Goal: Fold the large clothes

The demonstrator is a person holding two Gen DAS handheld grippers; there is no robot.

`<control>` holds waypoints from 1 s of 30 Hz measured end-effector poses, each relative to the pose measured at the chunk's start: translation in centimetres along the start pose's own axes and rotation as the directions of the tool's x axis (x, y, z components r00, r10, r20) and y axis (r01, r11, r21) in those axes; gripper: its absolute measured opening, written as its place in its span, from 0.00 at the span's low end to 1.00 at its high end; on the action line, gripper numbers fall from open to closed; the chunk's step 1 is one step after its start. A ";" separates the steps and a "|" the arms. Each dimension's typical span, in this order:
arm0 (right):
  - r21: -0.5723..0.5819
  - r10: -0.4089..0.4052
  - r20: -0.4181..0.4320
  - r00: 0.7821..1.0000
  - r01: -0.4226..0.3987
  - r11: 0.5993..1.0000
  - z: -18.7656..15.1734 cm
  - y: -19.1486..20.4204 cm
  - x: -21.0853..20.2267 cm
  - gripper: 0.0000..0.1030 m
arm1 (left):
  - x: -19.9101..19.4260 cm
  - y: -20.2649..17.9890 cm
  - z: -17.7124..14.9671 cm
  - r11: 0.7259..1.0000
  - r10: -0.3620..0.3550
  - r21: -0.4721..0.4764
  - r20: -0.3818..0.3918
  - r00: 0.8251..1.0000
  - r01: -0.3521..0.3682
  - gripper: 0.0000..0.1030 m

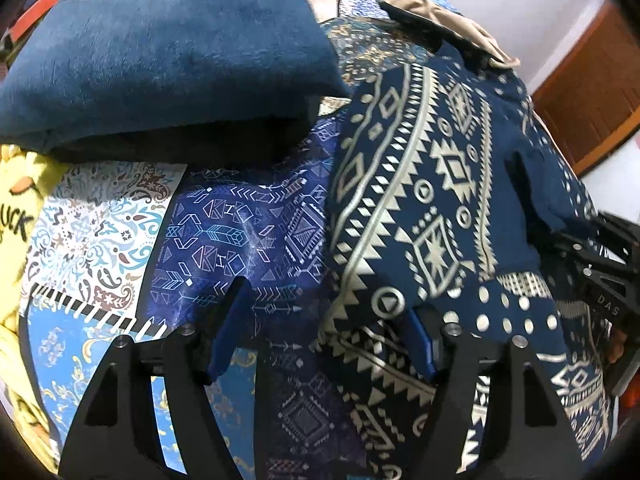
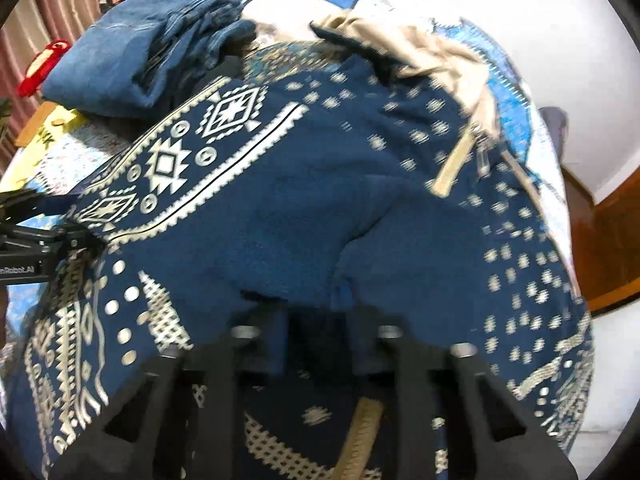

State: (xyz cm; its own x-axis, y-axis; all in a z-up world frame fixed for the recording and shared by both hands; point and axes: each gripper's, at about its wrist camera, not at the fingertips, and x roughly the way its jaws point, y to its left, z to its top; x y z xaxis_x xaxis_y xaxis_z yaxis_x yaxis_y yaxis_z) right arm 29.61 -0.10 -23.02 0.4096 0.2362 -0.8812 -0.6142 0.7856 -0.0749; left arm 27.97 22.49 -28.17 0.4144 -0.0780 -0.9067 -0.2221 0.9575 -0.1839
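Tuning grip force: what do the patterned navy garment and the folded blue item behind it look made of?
Patterned navy garment: thin woven cloth, likely cotton or rayon, matte, with cream printed motifs; it drapes in soft folds. Folded blue item: heavier denim-like fabric, with visible stitched seams and a faded, brushed surface. Fibre content cannot be confirmed from looks.

Bed with patchwork quilt (image 1: 240,240) carries: folded blue jeans (image 1: 160,48) at 11 o'clock, navy patterned garment (image 1: 420,200) at 3, beige cloth (image 1: 452,20) at 1, yellow fabric (image 1: 16,200) at 9.
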 end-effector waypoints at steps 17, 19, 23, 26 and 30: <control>0.369 -0.120 0.291 0.949 0.005 0.930 -1.5 -12.5 -12.0 0.08 | -1.8 1.0 0.1 0.985 0.156 -0.083 0.078 0.985 -0.150 0.69; 0.401 -0.124 0.274 0.954 0.004 0.916 -2.7 -13.7 -11.7 0.08 | -2.1 1.5 0.2 0.979 0.183 -0.101 0.084 0.980 -0.174 0.69; 0.446 -0.121 0.209 0.970 0.016 0.895 -5.1 -15.5 -9.8 0.08 | -1.8 2.0 0.3 0.979 0.160 -0.134 0.067 0.985 -0.150 0.69; 0.474 -0.089 0.150 0.985 0.007 0.881 -6.8 -16.5 -8.1 0.08 | -1.4 1.7 0.2 0.978 0.175 -0.125 0.061 0.983 -0.166 0.70; 0.503 -0.042 0.083 0.996 -0.006 0.864 -8.7 -17.2 -6.1 0.08 | -1.1 1.5 0.1 0.977 0.187 -0.118 0.052 0.981 -0.180 0.70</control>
State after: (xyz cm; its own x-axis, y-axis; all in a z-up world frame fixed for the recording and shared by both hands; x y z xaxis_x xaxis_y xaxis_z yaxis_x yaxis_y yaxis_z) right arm 31.85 -20.03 -20.39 0.4898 0.2499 -0.8353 -0.1939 0.9653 0.1751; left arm 27.23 23.99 -27.39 0.4108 0.1170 -0.9042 -0.3955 0.9164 -0.0611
